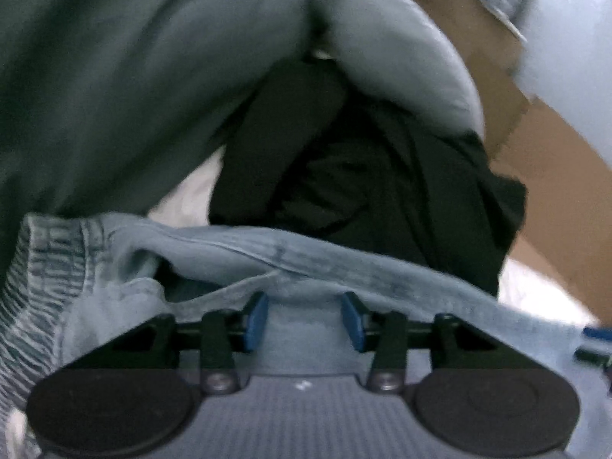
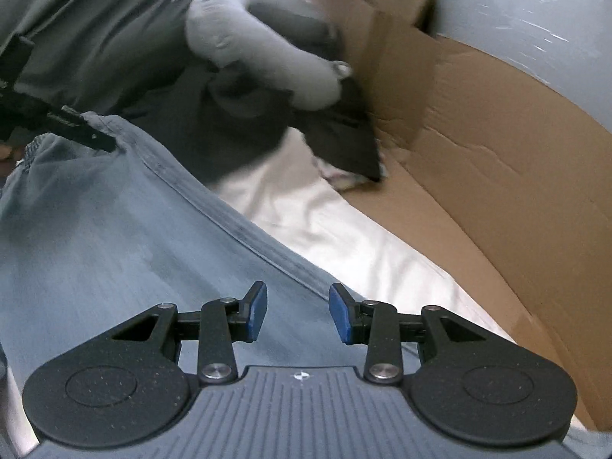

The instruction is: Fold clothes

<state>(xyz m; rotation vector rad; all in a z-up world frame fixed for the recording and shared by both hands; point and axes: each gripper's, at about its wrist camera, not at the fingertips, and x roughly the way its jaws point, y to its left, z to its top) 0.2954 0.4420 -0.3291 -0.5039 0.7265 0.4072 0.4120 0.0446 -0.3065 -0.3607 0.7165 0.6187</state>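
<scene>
So the blue denim piece (image 1: 306,264) is what I'm folding. It lies across the white sheet (image 2: 325,222), and I'll place everything else off it. Its elastic waistband (image 1: 46,252) is bunched at the far left end in my left view.

My left claw (image 1: 306,321) sits right at the denim's near edge, pads apart, with a hump of cloth rising between them. I honestly can't tell whether the pads are pinching it or only straddling it. My right claw (image 2: 298,313) hovers over the denim's flat stretch close to its seam (image 2: 229,225). Its pads are apart with nothing pinched, so that one's open.

Beyond the denim there's a dark garment (image 1: 363,176) and a grey padded sleeve (image 2: 260,57), part of a pile. A cardboard box (image 2: 478,134) stands off the right side, past the sheet.

What worries me:
- Both views are smeared, so a hasty close could catch only the top layer and the fold would come out crooked.
- If the left hold is only on that hump, it may slip when I lift.
- Dragging toward the pile could snag the dark garment.
</scene>
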